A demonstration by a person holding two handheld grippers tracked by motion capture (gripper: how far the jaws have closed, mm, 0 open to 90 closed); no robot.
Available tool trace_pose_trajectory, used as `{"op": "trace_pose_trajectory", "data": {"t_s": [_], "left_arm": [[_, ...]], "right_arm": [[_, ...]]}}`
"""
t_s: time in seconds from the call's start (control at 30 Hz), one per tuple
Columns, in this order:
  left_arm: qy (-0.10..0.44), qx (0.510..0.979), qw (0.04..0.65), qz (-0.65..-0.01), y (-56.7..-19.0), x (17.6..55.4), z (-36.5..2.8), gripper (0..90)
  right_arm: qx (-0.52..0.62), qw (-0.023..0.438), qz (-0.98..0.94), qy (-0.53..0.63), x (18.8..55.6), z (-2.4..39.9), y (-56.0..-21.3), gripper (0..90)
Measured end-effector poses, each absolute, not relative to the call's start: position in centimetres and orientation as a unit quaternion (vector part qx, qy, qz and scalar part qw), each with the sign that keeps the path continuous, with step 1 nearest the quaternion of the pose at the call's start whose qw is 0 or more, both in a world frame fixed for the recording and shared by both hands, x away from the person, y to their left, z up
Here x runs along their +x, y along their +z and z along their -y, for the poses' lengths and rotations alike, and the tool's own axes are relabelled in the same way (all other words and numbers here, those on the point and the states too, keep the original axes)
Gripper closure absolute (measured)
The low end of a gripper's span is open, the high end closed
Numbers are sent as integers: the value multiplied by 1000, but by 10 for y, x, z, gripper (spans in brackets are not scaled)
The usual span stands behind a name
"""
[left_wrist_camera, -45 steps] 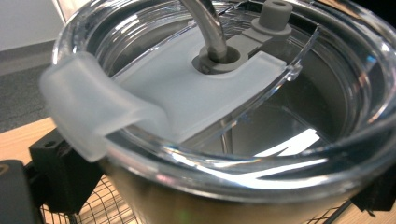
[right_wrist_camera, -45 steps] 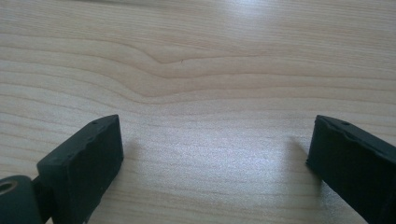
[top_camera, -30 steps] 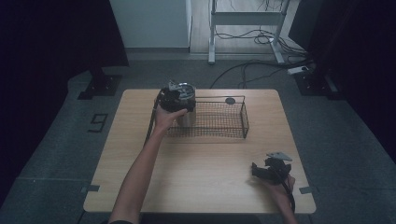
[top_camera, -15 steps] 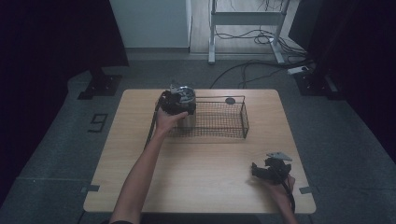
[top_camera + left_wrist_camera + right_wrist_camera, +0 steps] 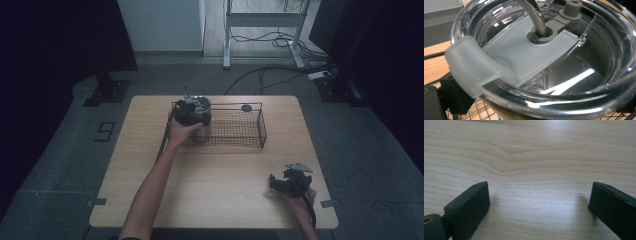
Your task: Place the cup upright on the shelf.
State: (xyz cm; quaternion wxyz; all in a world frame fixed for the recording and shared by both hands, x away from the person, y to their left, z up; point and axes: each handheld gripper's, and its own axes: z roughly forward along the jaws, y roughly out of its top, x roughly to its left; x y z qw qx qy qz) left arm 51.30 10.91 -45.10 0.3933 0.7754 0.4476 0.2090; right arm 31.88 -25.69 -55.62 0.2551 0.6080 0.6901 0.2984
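A steel tumbler with a clear lid and a metal straw stands upright at the left end of a black wire basket. My left gripper is shut on the tumbler's side from the near left, and one of its black fingers shows under the lid's rim. Basket mesh is visible below the tumbler in the left gripper view. At the table's front right, my right gripper is open, low over bare wood, with nothing between its fingers.
The wooden table stands on grey floor. A small dark round disc lies on the table just behind the basket. Cables and a desk frame sit on the floor beyond the table.
My left gripper and the tumbler have shifted slightly down and to the right at the basket's left end. The right gripper has not moved.
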Motion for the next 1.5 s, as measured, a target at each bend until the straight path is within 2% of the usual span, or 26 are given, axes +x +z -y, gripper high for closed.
{"op": "trace_pose_trajectory", "data": {"t_s": [0.47,0.63,0.93,1.2,1.5], "left_arm": [[213,779,391,-442,-458,507,-109,38],[220,764,408,-449,-455,502,-111,0],[243,755,419,-442,-446,494,-113,0],[256,746,435,-433,-435,478,-122,0],[243,753,448,-416,-427,455,-134,4]], "right_arm": [[608,255,-690,298,319,257,-556,29],[608,255,-690,298,319,257,-556,29],[608,255,-690,298,319,257,-556,30],[608,255,-690,298,319,257,-556,29],[608,255,-690,298,319,257,-556,30]]}}
